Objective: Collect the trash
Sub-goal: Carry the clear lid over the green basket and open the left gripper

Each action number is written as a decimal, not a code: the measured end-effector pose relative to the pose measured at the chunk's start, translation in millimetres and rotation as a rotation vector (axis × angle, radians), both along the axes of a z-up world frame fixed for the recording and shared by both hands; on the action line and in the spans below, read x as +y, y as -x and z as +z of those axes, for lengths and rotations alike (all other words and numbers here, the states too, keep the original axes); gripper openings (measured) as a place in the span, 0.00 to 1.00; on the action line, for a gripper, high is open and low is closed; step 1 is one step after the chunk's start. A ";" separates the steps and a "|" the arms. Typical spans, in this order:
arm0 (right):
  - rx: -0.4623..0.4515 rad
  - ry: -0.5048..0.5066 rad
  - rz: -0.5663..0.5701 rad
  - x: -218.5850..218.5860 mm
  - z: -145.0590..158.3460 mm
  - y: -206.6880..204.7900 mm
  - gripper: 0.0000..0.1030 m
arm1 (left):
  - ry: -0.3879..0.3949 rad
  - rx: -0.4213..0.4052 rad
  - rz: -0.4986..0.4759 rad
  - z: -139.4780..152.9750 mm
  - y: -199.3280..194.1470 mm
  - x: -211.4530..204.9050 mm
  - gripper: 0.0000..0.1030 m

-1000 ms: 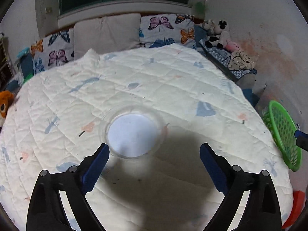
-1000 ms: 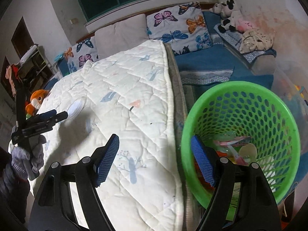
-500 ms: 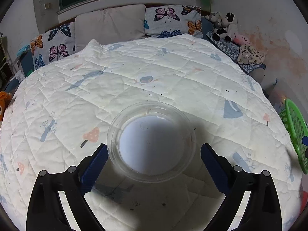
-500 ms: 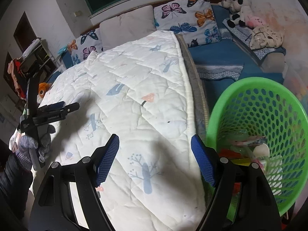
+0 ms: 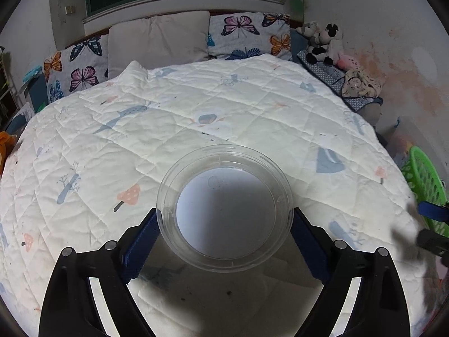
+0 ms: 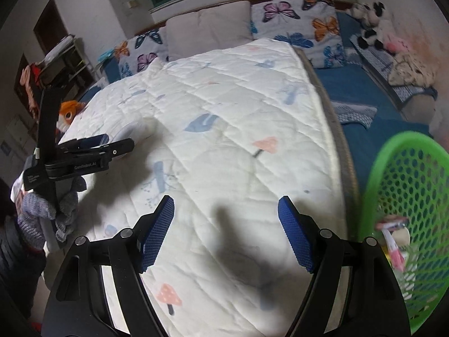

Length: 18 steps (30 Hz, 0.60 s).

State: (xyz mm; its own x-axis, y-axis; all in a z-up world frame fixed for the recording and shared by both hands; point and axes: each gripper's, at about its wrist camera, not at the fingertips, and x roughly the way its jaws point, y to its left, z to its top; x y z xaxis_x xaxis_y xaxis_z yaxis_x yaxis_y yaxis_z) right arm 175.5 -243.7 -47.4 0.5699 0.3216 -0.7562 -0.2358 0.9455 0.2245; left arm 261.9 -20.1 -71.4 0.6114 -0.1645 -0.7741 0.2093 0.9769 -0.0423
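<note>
Two fisheye views, each looking forward and steeply down along a hand-held tool. The left wrist view sits close over the near part of the bed [image 5: 252,106], facing the pillows [image 5: 158,39] and window at the far wall. The right wrist view hangs nearer the bed's right edge, facing the same headboard end. Both share the white quilt [image 6: 224,118], the butterfly pillows and the green basket [image 6: 415,196]; each catches the other tool at its edge.

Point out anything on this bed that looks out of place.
One thing: a clear round plastic lid lies on the white quilted bedspread, stray trash between the blue pads of the left hand-held gripper. The jaws have just been closing. The quilt looks smooth otherwise, nothing spilled or torn.
</note>
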 end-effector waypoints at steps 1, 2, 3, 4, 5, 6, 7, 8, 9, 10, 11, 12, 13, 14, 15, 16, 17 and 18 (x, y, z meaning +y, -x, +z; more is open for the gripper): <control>-0.001 0.000 0.006 3.0 0.3 -0.5 0.71 | 0.002 -0.004 -0.004 2.4 2.5 -1.1 0.85; -0.003 0.001 0.011 6.2 1.0 -1.3 0.70 | 0.009 -0.007 -0.009 5.1 5.5 -2.3 0.85; -0.009 0.001 0.016 9.1 2.1 -0.9 0.69 | 0.012 -0.010 -0.013 7.3 8.0 -4.2 0.85; -0.013 0.000 0.019 10.5 3.1 0.0 0.68 | 0.011 -0.017 -0.019 10.5 11.7 -7.1 0.85; -0.016 0.001 0.021 11.7 4.1 0.9 0.67 | 0.012 -0.022 -0.027 13.3 15.3 -10.6 0.85; -0.021 0.005 0.021 11.2 5.3 2.4 0.66 | 0.014 -0.024 -0.035 15.6 18.0 -13.1 0.85; -0.027 0.009 0.017 10.3 6.6 4.5 0.64 | 0.015 -0.028 -0.043 17.6 21.0 -17.0 0.85; -0.032 0.013 0.012 8.3 7.7 6.8 0.63 | 0.015 -0.033 -0.055 20.5 25.0 -22.6 0.85; -0.034 0.018 0.005 4.6 8.5 10.2 0.62 | 0.016 -0.036 -0.064 22.3 27.5 -27.0 0.85; -0.036 0.019 -0.003 0.2 9.3 13.4 0.62 | 0.018 -0.040 -0.074 24.4 30.3 -32.1 0.85; -0.037 0.021 -0.010 -2.9 9.9 16.1 0.61 | 0.021 -0.045 -0.087 27.4 34.0 -39.5 0.85; -0.040 0.023 -0.023 -9.3 10.6 20.3 0.61 | 0.024 -0.047 -0.096 29.2 36.0 -44.3 0.85; -0.042 0.026 -0.037 -16.8 11.3 24.8 0.59 | 0.029 -0.050 -0.113 32.3 39.6 -53.4 0.85; -0.041 0.026 -0.052 -23.6 11.7 28.4 0.58 | 0.033 -0.054 -0.129 34.7 42.5 -61.1 0.85; -0.040 0.024 -0.064 -29.0 11.9 31.3 0.58 | 0.033 -0.058 -0.141 36.4 45.1 -67.6 0.85; -0.040 0.024 -0.079 -35.8 12.2 34.9 0.58 | 0.034 -0.061 -0.155 38.5 47.5 -76.5 0.85; -0.042 0.026 -0.094 -42.7 12.3 38.7 0.57 | 0.038 -0.064 -0.170 39.9 50.3 -84.9 0.85; -0.043 0.029 -0.115 -53.2 12.8 43.8 0.56 | 0.044 -0.063 -0.189 41.7 53.1 -94.7 0.85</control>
